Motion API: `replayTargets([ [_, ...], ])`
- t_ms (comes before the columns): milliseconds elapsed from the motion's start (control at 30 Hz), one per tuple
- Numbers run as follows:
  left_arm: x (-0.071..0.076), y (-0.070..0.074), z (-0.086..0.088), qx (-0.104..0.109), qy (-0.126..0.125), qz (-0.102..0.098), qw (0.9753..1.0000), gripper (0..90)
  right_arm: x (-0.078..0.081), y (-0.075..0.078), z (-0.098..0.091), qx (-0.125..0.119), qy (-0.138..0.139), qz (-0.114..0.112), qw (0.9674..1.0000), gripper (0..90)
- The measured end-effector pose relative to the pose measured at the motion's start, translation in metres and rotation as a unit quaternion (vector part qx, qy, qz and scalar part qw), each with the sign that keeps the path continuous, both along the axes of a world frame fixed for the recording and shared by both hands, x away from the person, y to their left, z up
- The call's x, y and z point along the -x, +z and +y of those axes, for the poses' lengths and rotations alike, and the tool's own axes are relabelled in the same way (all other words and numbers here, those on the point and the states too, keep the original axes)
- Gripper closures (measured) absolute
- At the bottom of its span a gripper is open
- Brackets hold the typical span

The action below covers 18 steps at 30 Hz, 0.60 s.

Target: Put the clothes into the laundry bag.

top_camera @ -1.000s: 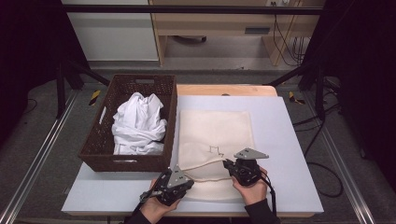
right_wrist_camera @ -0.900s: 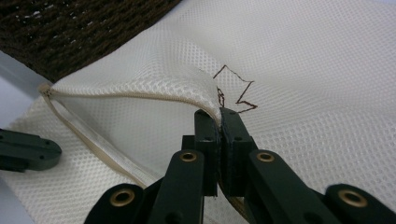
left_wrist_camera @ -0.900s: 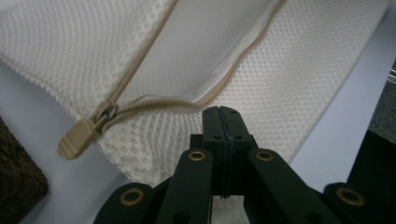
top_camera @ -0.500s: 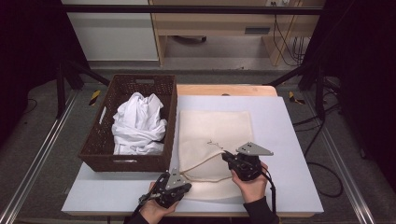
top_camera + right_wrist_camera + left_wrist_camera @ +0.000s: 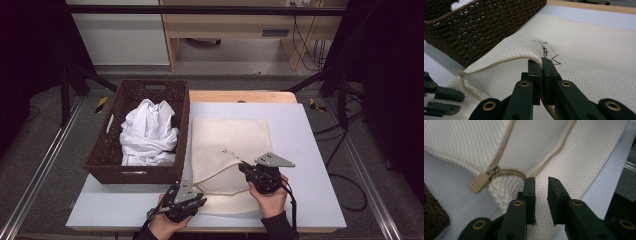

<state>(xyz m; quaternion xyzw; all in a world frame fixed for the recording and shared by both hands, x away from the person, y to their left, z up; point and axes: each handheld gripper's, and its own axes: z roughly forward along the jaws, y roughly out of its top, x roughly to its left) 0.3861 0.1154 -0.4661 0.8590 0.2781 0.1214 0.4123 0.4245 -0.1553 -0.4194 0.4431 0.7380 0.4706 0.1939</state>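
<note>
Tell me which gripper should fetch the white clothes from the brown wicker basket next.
Left. The left gripper has just been opening, nothing between its jaws, and sits nearer the brown wicker basket. The right gripper is clamped on the cream mesh zip bag's top layer, holding its mouth open.

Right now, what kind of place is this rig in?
Probably a lab or recording workspace, not a home. A table stands inside a dark metal frame, loose cables trail by a wooden bench behind it, and laundry props are laid out: a wicker basket of white cloth and a mesh bag.
</note>
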Motion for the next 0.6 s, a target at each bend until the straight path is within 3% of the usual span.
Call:
replayTargets([
  [200,0.0,0.025,0.009,0.036,0.011,-0.018,0.9991,57.5,0.0,-0.002,0.0,0.002,0.0,0.004,1.0,87.0],
  [600,-0.007,0.084,0.032,0.069,0.031,-0.062,0.9952,43.2,0.0,-0.003,-0.001,0.002,-0.002,0.009,1.0,87.1],
])
